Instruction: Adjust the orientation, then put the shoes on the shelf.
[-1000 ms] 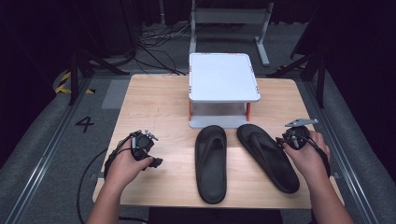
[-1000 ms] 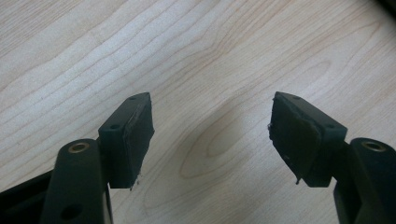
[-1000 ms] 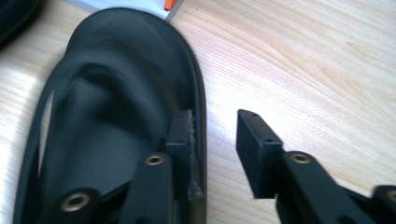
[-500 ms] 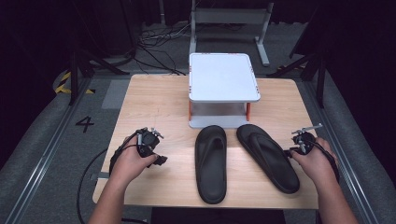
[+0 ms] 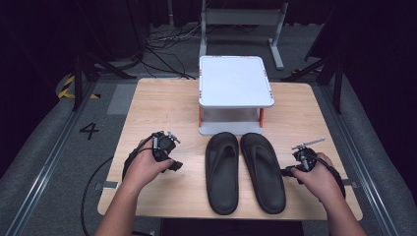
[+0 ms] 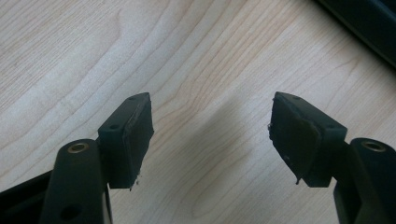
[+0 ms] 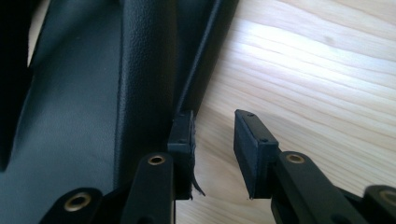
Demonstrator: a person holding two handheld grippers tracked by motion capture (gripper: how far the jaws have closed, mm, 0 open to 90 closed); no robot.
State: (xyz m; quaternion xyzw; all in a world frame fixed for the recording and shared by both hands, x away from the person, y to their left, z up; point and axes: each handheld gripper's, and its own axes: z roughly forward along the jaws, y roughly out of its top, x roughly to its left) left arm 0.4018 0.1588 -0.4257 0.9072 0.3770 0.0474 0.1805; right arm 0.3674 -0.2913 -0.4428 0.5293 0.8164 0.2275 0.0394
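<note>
Resting beside the two black sandals, my right gripper (image 5: 287, 172) sits at the outer edge of the right sandal (image 5: 263, 172), low over the wooden table (image 5: 162, 105). In the right gripper view one jaw lies against that sandal's rim (image 7: 140, 93) and the other stands over bare wood, a narrow gap between them with nothing in it; the jaws have just been closing and opening a little. Whether the near jaw presses on the rim I cannot tell. The left sandal (image 5: 222, 172) lies just beside the right one, both with toes towards the white stand (image 5: 235, 81). My left gripper (image 5: 174, 165) is left of the left sandal, apart from it, its jaws wide open on nothing. A dark strip (image 6: 369, 23) cut off at that view's top corner is too little to name.
</note>
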